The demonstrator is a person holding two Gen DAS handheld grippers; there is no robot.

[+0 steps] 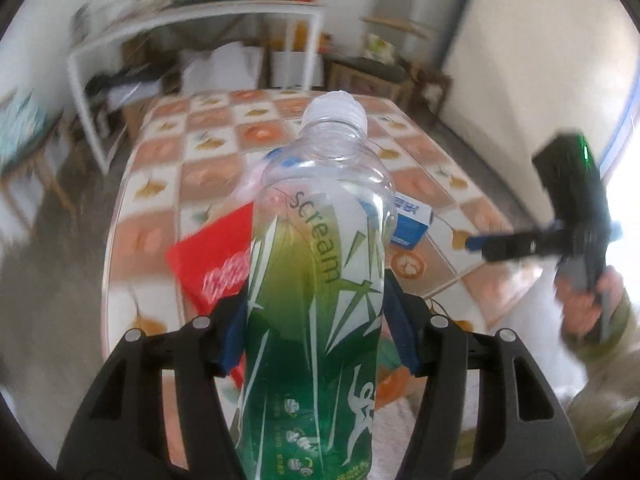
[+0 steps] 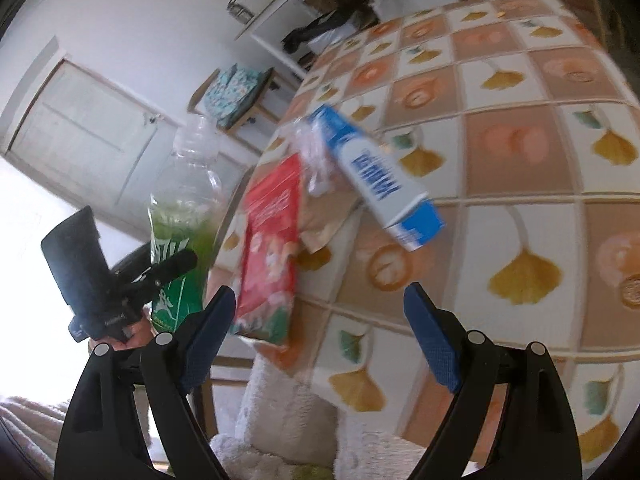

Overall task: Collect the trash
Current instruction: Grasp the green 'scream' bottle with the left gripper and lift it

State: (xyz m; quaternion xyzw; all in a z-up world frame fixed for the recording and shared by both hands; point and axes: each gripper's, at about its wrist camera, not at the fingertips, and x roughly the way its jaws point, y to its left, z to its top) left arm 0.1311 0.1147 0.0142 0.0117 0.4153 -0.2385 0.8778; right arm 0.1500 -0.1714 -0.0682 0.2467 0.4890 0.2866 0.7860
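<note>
bottle [image 1: 316, 280] nearest of all in the left wrist view, clamped at its green label between the blue pads [image 1: 232, 332] of the left gripper [image 1: 316, 332] and lifted clear of the table [image 1: 192, 176], cap end pointing away. it is a clear plastic bottle with a ribbed white cap, an empty see-through shoulder and a green-and-white wrap printed "scream". just behind the bottle, on the table's near edge, lies a red packet [image 1: 216, 264], and behind the bottle's other side a blue-and-white carton [image 1: 412, 220]. the right gripper [image 1: 476, 242] shows side-on, off beyond the carton, in a hand [image 1: 588, 300].

only the right wrist view shows the right gripper's [image 2: 320, 320] pads spread wide with nothing between them, hovering above the table's near edge. it also shows the bottle standing upright off the table's edge, beside the red packet, and crumpled clear wrapping [image 2: 312, 160] between packet and carton, which the bottle hides in the other view.
</note>
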